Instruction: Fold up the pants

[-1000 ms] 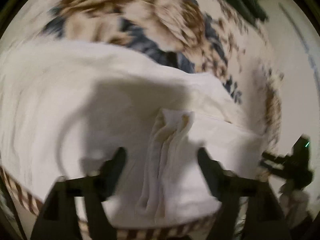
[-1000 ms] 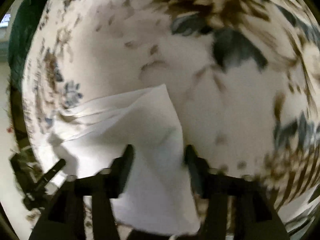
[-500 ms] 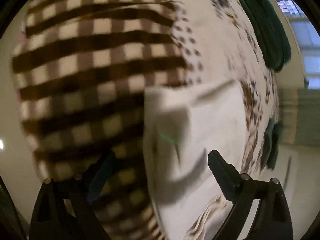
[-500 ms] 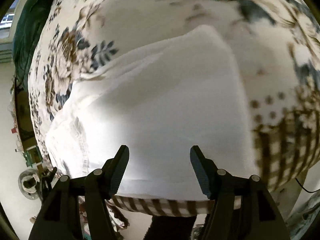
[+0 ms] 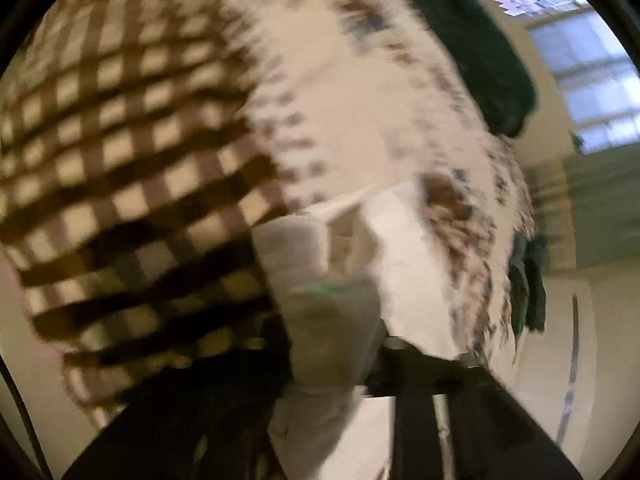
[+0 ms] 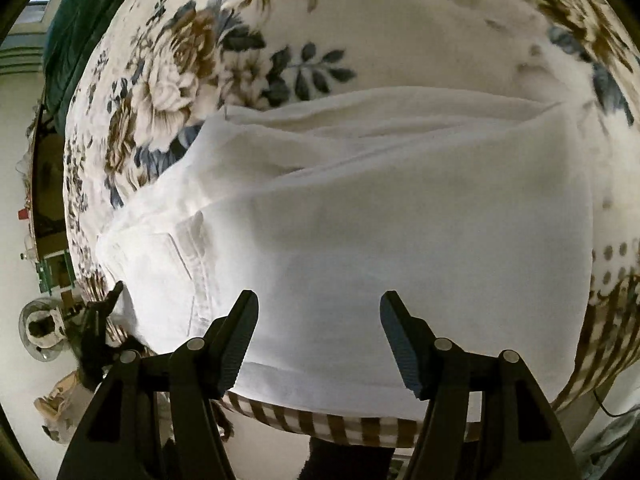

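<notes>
The white pants (image 6: 400, 248) lie spread across the flowered bed (image 6: 400, 32), reaching its near checked edge. The left gripper (image 5: 332, 344) has just snapped its jaws together on a bunched fold of them (blurred). The right gripper (image 6: 319, 340) hovers above, jaws apart, holding nothing.
</notes>
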The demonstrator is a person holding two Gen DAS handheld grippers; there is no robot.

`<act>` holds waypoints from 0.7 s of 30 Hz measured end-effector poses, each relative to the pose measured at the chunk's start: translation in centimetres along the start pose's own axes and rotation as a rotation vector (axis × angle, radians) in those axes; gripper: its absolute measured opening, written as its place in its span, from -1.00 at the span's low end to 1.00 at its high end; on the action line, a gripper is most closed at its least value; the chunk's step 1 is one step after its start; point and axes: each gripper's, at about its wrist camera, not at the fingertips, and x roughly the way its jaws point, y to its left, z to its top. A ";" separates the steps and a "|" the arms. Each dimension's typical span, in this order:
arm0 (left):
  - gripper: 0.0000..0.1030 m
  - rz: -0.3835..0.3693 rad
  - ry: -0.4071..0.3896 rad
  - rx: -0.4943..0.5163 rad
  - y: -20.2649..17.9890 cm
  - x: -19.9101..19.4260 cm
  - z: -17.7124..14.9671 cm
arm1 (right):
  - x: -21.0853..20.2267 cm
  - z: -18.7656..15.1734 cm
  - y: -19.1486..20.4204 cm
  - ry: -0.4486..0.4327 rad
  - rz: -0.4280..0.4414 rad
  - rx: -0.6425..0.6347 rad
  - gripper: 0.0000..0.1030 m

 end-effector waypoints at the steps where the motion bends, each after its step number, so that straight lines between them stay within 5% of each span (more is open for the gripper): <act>1: -0.72 -0.025 -0.011 0.028 -0.9 -0.8 -0.4 | 0.0 -0.1 -0.1 -0.001 -0.003 -0.002 0.28; 7: -0.73 -0.100 -0.045 0.278 -10.1 -4.4 -4.2 | -0.7 -0.1 -2.2 -0.006 0.016 0.009 0.28; 11: -0.73 -0.188 0.012 0.500 -17.7 -5.0 -10.5 | -3.2 0.2 -4.5 -0.046 0.034 0.018 0.28; 16: -0.74 -0.266 0.218 0.725 -24.5 -1.5 -23.8 | -7.2 0.3 -10.1 -0.101 0.040 0.072 0.28; 21: -0.73 -0.131 0.476 0.937 -24.3 7.6 -36.6 | -9.4 -0.1 -16.8 -0.120 0.018 0.142 0.28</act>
